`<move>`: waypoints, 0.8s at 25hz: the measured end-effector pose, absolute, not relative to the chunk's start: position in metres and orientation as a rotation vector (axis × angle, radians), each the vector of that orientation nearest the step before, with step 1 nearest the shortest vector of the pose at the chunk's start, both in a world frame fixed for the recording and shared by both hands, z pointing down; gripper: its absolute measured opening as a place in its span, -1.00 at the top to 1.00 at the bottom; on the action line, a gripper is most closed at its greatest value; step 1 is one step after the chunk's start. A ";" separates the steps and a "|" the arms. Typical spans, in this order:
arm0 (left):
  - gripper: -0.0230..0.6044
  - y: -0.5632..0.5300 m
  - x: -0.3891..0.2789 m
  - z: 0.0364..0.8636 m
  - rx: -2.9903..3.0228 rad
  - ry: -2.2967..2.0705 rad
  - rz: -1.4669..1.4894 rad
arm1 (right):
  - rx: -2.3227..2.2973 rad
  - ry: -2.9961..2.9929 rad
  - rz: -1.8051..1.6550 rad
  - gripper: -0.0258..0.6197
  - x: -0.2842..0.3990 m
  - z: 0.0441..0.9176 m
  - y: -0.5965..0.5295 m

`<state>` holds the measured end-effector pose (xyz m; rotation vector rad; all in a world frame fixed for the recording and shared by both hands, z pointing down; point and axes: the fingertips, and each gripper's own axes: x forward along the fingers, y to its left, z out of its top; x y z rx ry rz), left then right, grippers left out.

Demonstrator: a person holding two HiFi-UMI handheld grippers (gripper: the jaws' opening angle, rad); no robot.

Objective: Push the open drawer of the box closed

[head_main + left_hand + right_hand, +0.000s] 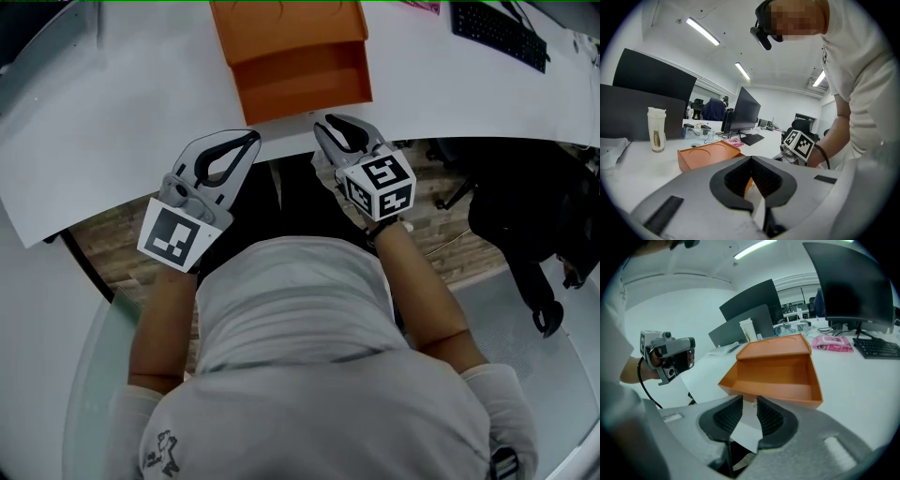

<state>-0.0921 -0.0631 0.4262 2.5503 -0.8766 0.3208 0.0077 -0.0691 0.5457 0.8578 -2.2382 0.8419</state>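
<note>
An orange box [286, 23] stands on the white table [141, 112], and its open drawer [300, 80] is pulled out toward me. My left gripper [251, 141] hangs over the table's front edge, just left of the drawer front, with its jaws shut on nothing. My right gripper [328, 122] is at the drawer's front right corner with a small gap between its jaws, which are empty. In the right gripper view the empty drawer [773, 376] lies just beyond the open gripper [750, 401]. In the left gripper view the box [708, 154] sits beyond the shut gripper [751, 159].
A black keyboard [497, 33] lies at the far right of the table, and a pink packet [832, 343] beside it. A white bottle [656, 129] and monitors [743, 112] stand behind the box. A black office chair [525, 225] is on the floor to my right.
</note>
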 end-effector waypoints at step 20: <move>0.93 -0.072 -0.098 0.467 2.478 -0.846 0.310 | 0.877 -2.135 0.986 0.66 0.001 0.608 -0.072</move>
